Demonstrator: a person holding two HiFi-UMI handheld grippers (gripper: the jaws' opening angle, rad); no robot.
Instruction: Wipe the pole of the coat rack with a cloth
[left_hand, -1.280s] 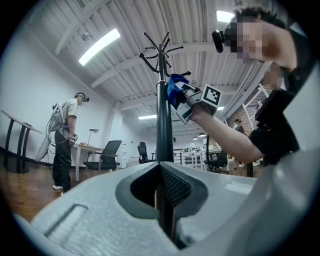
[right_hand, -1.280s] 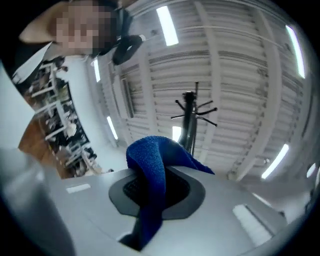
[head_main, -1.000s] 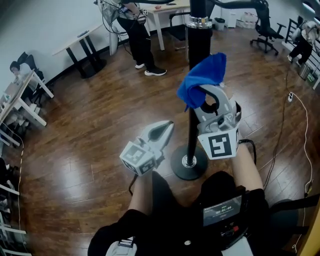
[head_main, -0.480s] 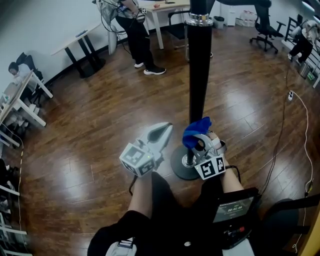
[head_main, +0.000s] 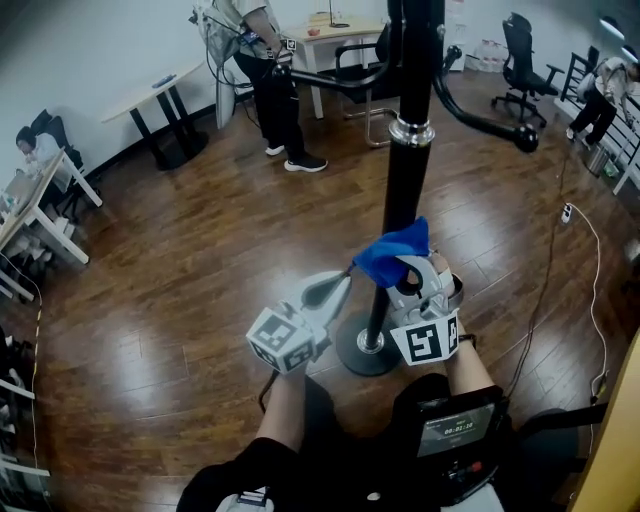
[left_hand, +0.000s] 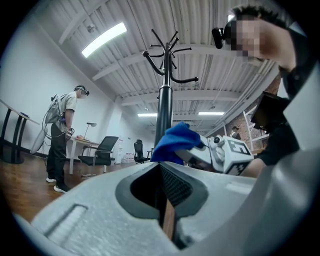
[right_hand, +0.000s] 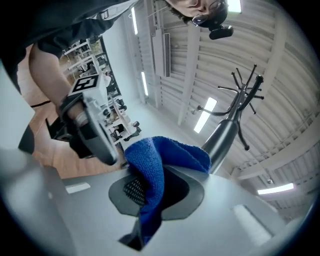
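Against the lower pole (head_main: 398, 215), we hold the blue cloth (head_main: 392, 250).
Our right gripper (head_main: 405, 268) clamps the cloth, which touches the black pole above its round base (head_main: 365, 345); our left gripper (head_main: 338, 286) hangs just beside, jaws together, empty.

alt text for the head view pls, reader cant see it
Seen from above, the right claw grips a blue cloth against the black coat rack pole, low down near its round base. The left claw is shut and empty beside it, over a dark wooden floor. A person stands in the background.
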